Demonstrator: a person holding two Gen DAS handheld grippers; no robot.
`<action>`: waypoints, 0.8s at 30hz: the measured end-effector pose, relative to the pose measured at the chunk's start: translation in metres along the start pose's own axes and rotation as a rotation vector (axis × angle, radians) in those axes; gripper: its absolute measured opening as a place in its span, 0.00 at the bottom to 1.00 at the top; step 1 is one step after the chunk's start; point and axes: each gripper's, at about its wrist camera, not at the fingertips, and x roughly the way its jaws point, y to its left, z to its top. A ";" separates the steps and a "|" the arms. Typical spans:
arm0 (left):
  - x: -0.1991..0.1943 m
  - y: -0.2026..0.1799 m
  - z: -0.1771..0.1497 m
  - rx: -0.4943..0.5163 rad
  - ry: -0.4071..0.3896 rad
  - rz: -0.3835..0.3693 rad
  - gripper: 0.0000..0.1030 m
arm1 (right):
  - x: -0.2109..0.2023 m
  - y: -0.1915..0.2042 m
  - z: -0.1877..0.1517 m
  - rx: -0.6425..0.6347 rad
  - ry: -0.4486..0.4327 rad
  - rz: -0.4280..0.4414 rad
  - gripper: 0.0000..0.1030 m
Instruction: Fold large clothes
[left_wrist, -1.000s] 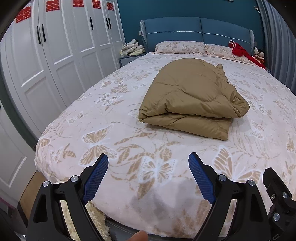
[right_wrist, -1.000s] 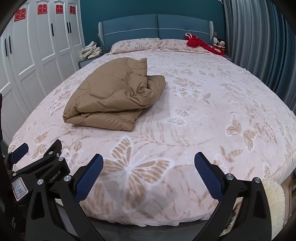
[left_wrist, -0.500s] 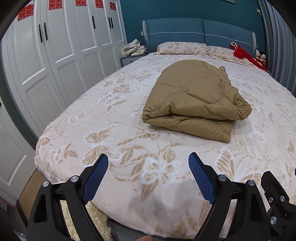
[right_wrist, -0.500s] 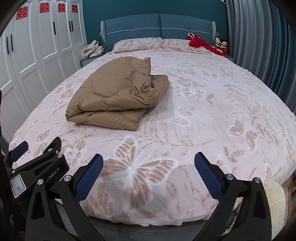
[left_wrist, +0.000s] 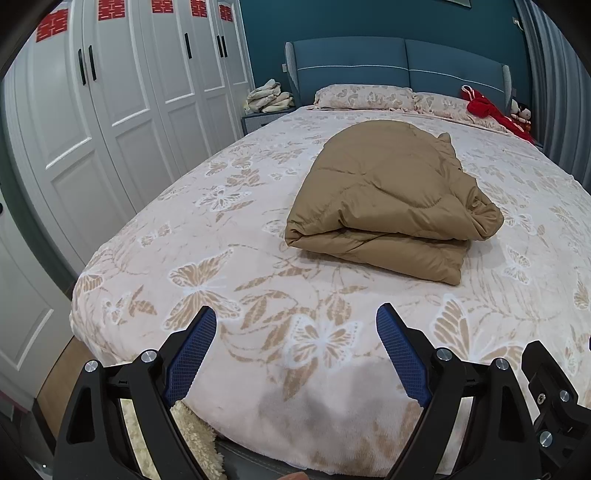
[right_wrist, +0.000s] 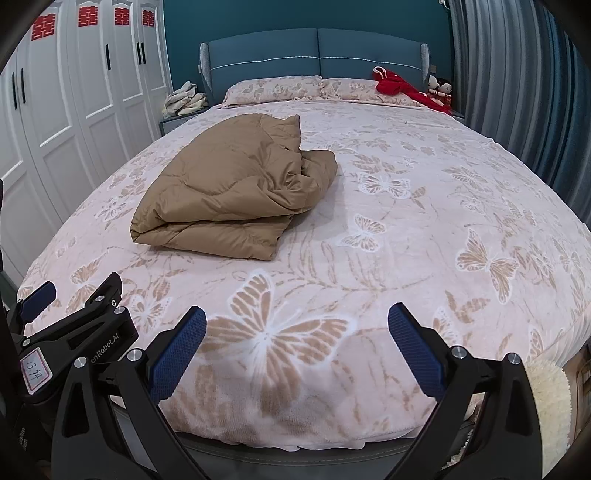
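A tan quilted padded garment (left_wrist: 388, 199) lies folded in a thick bundle on the bed, left of centre; it also shows in the right wrist view (right_wrist: 236, 192). Its right end is bunched and crumpled. My left gripper (left_wrist: 295, 325) is open and empty, over the foot of the bed, well short of the bundle. My right gripper (right_wrist: 297, 325) is open and empty, over the foot edge, to the right of the left gripper (right_wrist: 37, 295), whose body shows at lower left.
The bed (right_wrist: 461, 221) has a pink butterfly cover, two pillows (right_wrist: 273, 88) and a blue headboard (left_wrist: 402, 70). Red cloth and dolls (right_wrist: 406, 88) lie at the far right. White wardrobes (left_wrist: 122, 110) line the left. A nightstand holds folded cloth (left_wrist: 269, 99). Grey curtains (right_wrist: 517, 92) hang right.
Both grippers have drifted slightly, so the bundle sits a little lower and further right in each view. Nothing was grasped; both stay open.
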 end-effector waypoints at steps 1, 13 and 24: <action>0.000 0.000 0.000 0.000 0.000 0.000 0.84 | 0.000 -0.001 0.000 0.000 0.001 0.001 0.94; 0.001 0.001 0.001 -0.001 0.011 -0.007 0.84 | 0.000 0.000 0.000 -0.002 0.000 -0.002 0.94; 0.002 -0.001 -0.001 -0.008 0.013 -0.001 0.83 | -0.001 0.001 -0.002 0.002 -0.002 -0.010 0.94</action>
